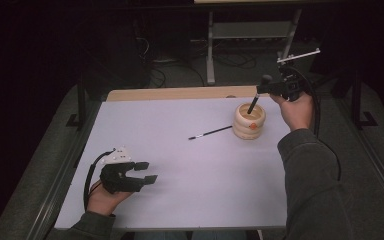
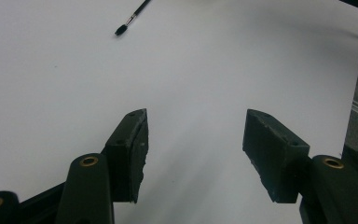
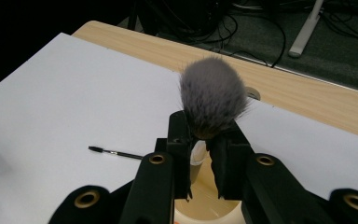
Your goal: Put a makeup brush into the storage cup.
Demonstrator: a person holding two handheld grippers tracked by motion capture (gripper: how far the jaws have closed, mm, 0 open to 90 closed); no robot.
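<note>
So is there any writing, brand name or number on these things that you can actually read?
None: no text can be read in these pictures.
The wooden holder bears an orange dot, no lettering.
The fluffy brush held in the right gripper shows no brand.
The thin brush on the white table is too small to tell.
The left gripper is plain black.

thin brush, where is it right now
The thin brush lies flat on the white table in the high view, just left of the wooden holder.
</note>
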